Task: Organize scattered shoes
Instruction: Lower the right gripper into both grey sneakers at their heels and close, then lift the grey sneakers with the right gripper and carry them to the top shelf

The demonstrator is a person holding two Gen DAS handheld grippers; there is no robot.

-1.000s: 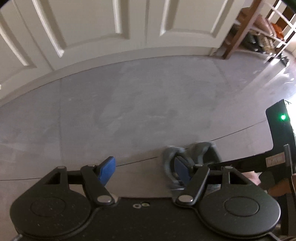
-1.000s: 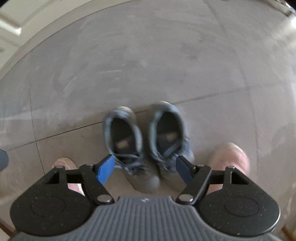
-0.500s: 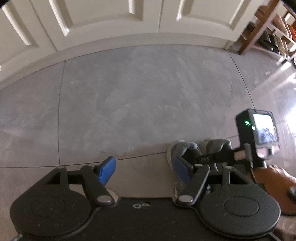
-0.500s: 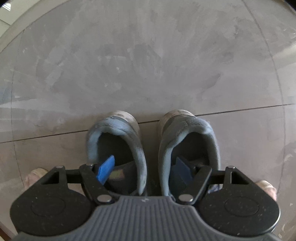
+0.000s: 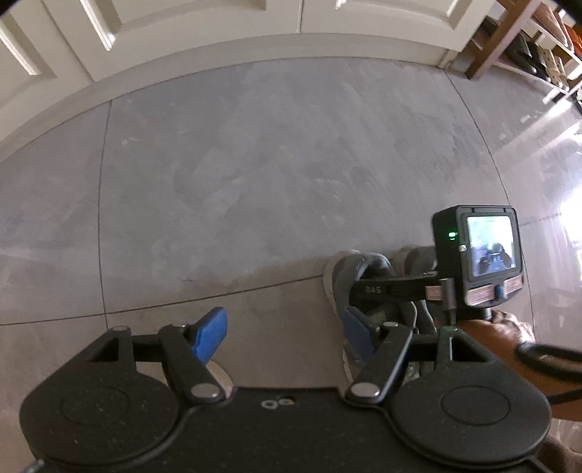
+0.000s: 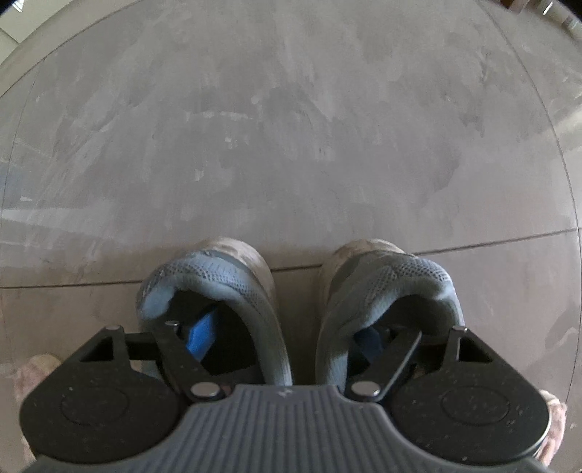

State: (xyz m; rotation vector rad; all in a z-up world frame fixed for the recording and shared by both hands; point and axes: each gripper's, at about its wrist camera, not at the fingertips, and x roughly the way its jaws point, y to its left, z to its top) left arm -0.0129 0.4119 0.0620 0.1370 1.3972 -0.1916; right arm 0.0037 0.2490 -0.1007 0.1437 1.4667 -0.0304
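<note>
Two grey-blue mesh sneakers stand side by side on the grey floor, heels toward the far side. In the right wrist view the left sneaker [image 6: 232,291] and the right sneaker [image 6: 393,287] fill the lower middle. My right gripper [image 6: 283,338] is open, with one blue fingertip inside each shoe opening, straddling their two inner walls. In the left wrist view the pair [image 5: 360,276] lies at the right, and the right gripper's body and screen [image 5: 480,254] sit over it. My left gripper [image 5: 283,334] is open and empty above bare floor, just left of the pair.
White panelled doors [image 5: 218,29] with a baseboard run along the far side. A wooden shoe rack [image 5: 527,40] holding shoes stands at the far right. The person's feet [image 6: 36,367] show at the lower corners of the right wrist view.
My right gripper has come down onto the pair, and its fingertips have gone into the two shoe openings. The left gripper has drifted closer to the floor beside the shoes.
</note>
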